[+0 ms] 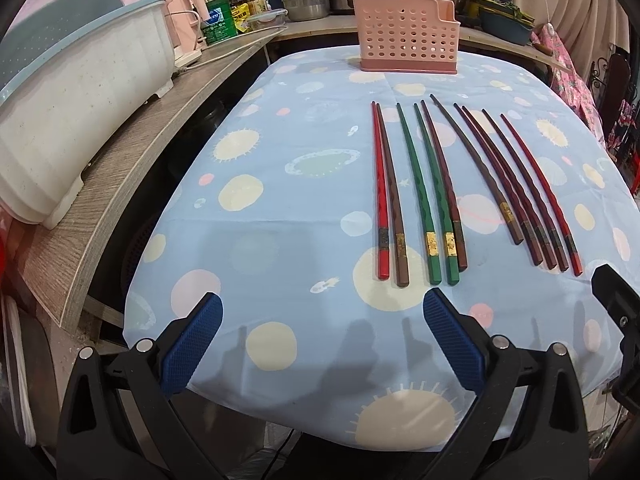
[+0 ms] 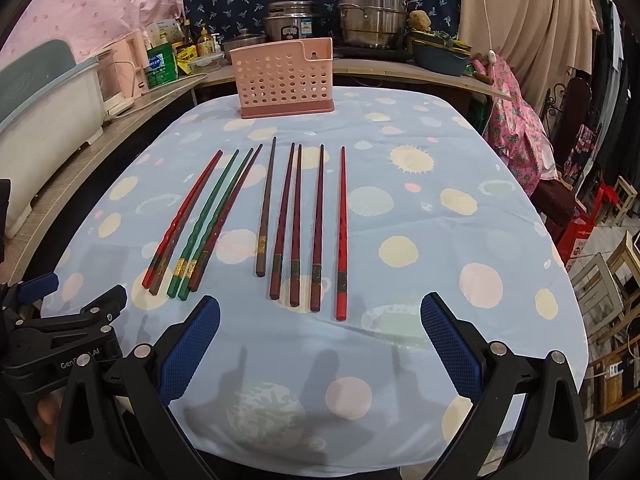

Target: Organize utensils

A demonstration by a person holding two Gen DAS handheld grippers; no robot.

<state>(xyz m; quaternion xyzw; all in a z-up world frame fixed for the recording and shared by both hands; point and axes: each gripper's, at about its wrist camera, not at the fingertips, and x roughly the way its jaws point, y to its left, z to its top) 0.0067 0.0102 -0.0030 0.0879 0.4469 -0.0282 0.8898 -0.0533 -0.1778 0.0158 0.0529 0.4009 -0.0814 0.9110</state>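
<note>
While both sets of jaws are standing wide apart and gripping nothing, the left gripper (image 1: 322,320) and right gripper (image 2: 320,322) are hovering over the near edge of the tablecloth (image 2: 440,240). Ten chopsticks (image 2: 294,220) are lying in a row at 12 o'clock (two green ones (image 1: 424,196) among red and brown), tips pointing away. Farther out at 12, the pink perforated holder (image 2: 282,80) is standing upright, well apart from them.
</note>
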